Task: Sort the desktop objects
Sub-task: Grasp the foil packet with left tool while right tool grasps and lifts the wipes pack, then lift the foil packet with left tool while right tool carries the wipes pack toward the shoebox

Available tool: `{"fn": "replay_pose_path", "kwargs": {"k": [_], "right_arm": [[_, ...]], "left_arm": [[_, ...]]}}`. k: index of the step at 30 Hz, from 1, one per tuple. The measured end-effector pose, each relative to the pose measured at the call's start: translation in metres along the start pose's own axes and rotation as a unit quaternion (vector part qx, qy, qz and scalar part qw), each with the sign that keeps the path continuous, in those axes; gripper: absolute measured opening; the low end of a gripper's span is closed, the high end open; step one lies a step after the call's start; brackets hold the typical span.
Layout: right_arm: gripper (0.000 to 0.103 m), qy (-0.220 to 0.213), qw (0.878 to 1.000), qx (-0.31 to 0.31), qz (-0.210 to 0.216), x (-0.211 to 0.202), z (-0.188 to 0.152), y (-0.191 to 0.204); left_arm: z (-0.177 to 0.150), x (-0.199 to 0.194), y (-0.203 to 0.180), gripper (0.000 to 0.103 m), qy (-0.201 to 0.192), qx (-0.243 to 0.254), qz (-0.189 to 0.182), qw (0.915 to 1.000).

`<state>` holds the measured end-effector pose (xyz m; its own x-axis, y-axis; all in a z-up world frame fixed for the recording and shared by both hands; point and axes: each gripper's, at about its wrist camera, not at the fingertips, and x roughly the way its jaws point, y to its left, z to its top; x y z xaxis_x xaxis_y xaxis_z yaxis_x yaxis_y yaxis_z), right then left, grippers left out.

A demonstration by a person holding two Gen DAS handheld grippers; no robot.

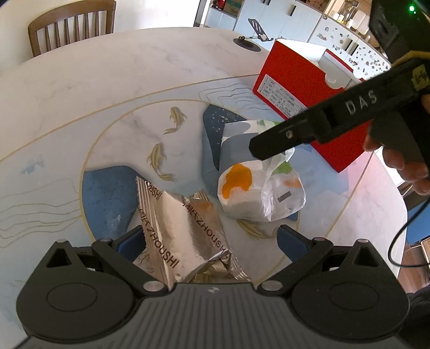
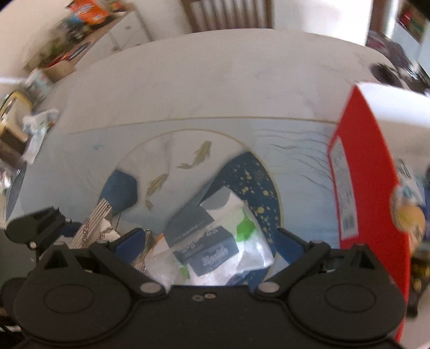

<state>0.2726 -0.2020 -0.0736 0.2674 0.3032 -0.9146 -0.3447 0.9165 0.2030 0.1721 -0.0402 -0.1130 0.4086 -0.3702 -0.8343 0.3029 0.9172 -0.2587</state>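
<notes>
A crinkled silver foil packet [image 1: 182, 233] printed ZHOUSHI lies on the table between the blue pads of my left gripper [image 1: 212, 241], which is open wide; the left pad is close beside its edge. Beyond it sits a white tissue pack [image 1: 258, 188] with orange and green blotches. My right gripper [image 1: 268, 145] reaches in from the right just above that pack. In the blurred right wrist view, my right gripper [image 2: 212, 241] is open with the tissue pack [image 2: 215, 241] between its fingers. The foil packet [image 2: 99, 222] shows at lower left there.
A red and white box [image 1: 295, 88] stands upright right of the tissue pack, also seen as the red box [image 2: 362, 188]. On the round fish-patterned table [image 1: 107, 80] a phone stand [image 1: 255, 32] sits at the far edge. A wooden chair [image 1: 72, 24] stands behind it.
</notes>
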Motion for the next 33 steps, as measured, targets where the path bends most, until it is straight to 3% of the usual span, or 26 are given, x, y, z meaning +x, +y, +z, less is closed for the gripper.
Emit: {"fn": "replay_pose_path", "kwargs": {"k": [8,13,21,28,33], "right_arm": [[0.103,0.007,0.992,0.126,-0.008,0.009,-0.002,-0.004],[0.103,0.013,0.979,0.204,-0.026,0.023,-0.006,-0.010],[0.103,0.025,0.974,0.220,-0.056,0.046,-0.010,-0.007],[0.103,0.026,0.977,0.190,-0.089,0.053,-0.013,0.000],[0.088,0.023,0.979,0.170,-0.113,0.053,-0.019,0.005]], "left_arm": [[-0.002,-0.003,0.000,0.102,-0.003,-0.001,0.000,1.0000],[-0.003,-0.003,-0.001,0.102,-0.005,-0.003,0.003,1.0000],[-0.003,-0.003,0.001,0.098,-0.004,-0.006,0.006,1.0000],[-0.004,-0.002,0.004,0.081,-0.007,-0.013,0.016,0.9998],[-0.002,-0.005,0.007,0.057,-0.014,-0.020,0.025,0.9994]]}}
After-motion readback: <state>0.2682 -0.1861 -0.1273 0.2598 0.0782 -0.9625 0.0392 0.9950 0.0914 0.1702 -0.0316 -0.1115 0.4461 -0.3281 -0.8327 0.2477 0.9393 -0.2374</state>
